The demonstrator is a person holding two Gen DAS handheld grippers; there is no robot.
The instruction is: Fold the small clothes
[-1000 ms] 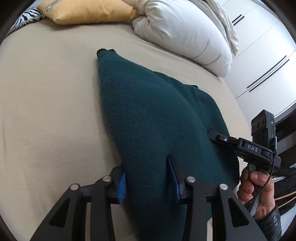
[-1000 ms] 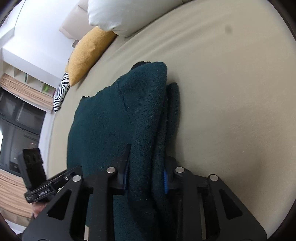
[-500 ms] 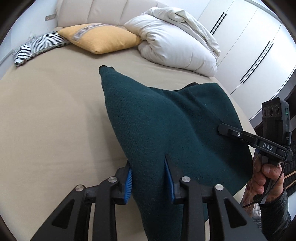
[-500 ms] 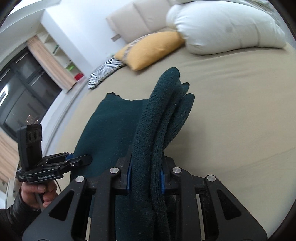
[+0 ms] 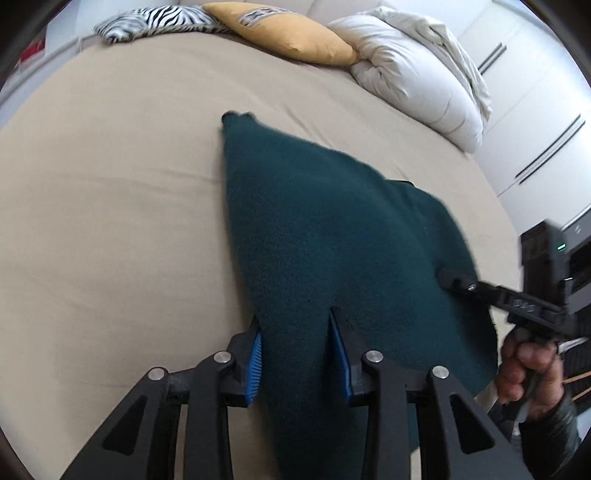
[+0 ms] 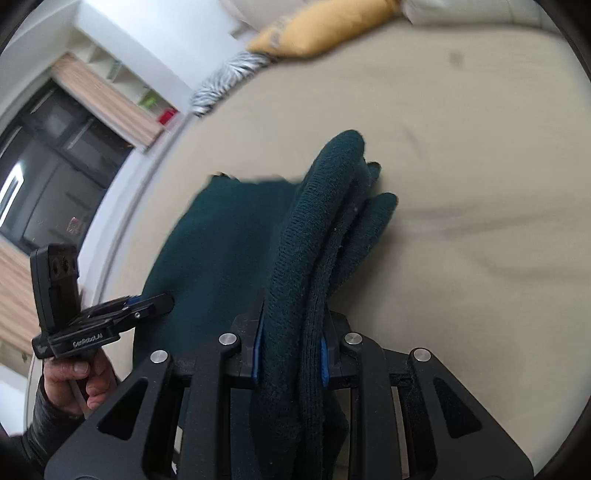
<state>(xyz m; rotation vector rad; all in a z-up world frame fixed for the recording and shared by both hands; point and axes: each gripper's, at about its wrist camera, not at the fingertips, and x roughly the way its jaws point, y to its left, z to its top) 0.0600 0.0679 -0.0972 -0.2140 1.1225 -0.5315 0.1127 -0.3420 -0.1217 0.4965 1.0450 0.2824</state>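
Note:
A dark green knitted sweater (image 5: 325, 236) is held up off the beige bed (image 5: 110, 221) between both grippers; its far corner (image 5: 236, 118) still touches the sheet. My left gripper (image 5: 295, 332) is shut on the sweater's near left edge. My right gripper (image 6: 291, 332) is shut on several bunched, folded layers of the sweater (image 6: 317, 229) at the near right edge. Each gripper shows in the other's view, the right one (image 5: 458, 280) at the sweater's right side, the left one (image 6: 155, 302) at its left side.
A yellow pillow (image 5: 288, 33), a zebra-print pillow (image 5: 155, 18) and a white duvet bundle (image 5: 417, 81) lie at the head of the bed. White wardrobe doors (image 5: 535, 140) stand to the right. A dark window (image 6: 48, 184) is beyond the bed's left side.
Both grippers have lifted the sweater's near edge off the bed and carried it forward; the left one closed on the fabric. The views are motion-blurred now.

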